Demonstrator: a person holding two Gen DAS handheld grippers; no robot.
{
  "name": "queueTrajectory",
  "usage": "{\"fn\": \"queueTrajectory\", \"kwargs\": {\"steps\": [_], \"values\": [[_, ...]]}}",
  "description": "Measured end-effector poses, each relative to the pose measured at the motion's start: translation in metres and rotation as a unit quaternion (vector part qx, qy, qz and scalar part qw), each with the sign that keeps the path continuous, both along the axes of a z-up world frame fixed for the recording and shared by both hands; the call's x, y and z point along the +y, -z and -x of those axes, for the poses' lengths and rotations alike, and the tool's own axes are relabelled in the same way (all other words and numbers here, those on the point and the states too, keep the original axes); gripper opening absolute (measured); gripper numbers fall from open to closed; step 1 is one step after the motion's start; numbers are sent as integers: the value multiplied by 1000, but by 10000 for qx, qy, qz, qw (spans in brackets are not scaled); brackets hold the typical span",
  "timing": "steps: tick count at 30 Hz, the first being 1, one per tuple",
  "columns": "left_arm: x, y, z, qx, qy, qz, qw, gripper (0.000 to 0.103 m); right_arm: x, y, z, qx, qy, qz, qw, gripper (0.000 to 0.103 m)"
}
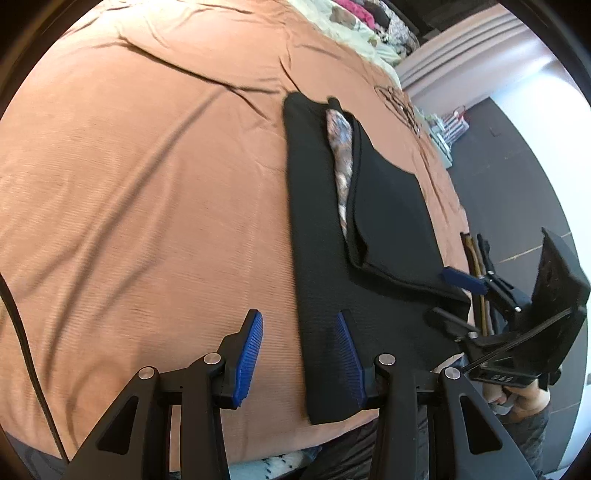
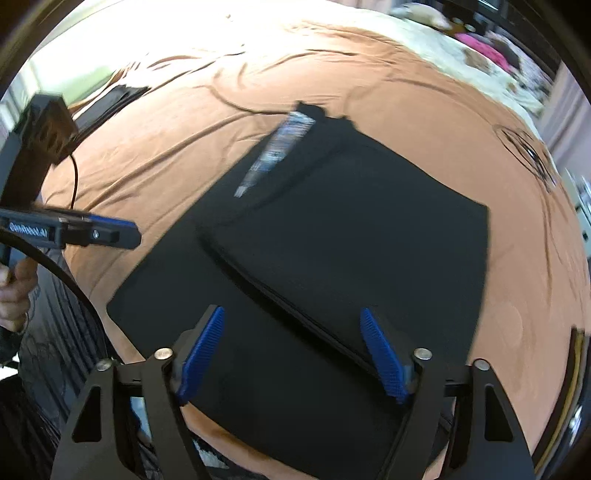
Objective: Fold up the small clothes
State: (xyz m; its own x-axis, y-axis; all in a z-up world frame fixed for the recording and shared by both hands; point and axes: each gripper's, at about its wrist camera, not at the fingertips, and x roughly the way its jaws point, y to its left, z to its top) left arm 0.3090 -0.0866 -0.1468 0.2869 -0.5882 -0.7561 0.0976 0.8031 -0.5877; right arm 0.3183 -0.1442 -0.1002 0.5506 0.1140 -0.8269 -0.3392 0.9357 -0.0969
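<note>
While we hold a claw in each hand above a bed (image 1: pixel 147 166) spread with a finely ribbed, softly creased rust-brown cover, a black garment (image 1: pixel 321 258) lies flat on it near the front edge. The cloth is matte and dense, folded into a long, roughly rectangular band. In the left wrist view its long axis runs from the near edge of the bed away toward the far side. A second black layer is folded over one half, with a stitched hem along its edge. Between the two layers a narrow strip of patterned grey, white and pinkish fabric (image 1: pixel 341 147) shows, running lengthwise. Our left claw (image 1: pixel 301 354) stands released, its blue ribbed pads (image 1: pixel 251 354) apart with nothing between them; one pad hangs over the brown cover, the other over the garment's edge. Our right claw (image 2: pixel 291 354) is also released, its pads spread wide over the black cloth and the folded layer's hem, not pinching it. In the right wrist view the left claw's body carries white lettering, too blurred for us to read. Mixed colourful fabrics (image 1: pixel 354 14) lie at the far end of the bed.
</note>
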Motion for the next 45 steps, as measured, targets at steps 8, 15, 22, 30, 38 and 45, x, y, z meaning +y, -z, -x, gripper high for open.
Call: {"fn": "queueTrajectory", "kwargs": {"steps": [8, 15, 22, 30, 38, 45], "values": [[37, -2, 1, -44, -272, 169, 9995, 44, 33, 28, -41, 211, -202, 433, 9986, 63], [50, 2, -3, 8, -364, 263, 9990, 44, 42, 34, -60, 50, -213, 536, 9983, 13], [42, 0, -9, -23, -302, 318, 9990, 44, 28, 8, -55, -180, -84, 225, 9995, 7], [21, -1, -28, 38, -207, 294, 9993, 44, -16, -34, -46, -516, 308, -332, 9976, 6], [0, -9, -51, 53, -135, 110, 9998, 44, -80, -43, -45, -597, 792, -861, 9913, 6], [-16, -5, -66, 154, -86, -147, 9997, 44, -146, -17, -66, -422, 1379, -1440, 9790, 6]]}}
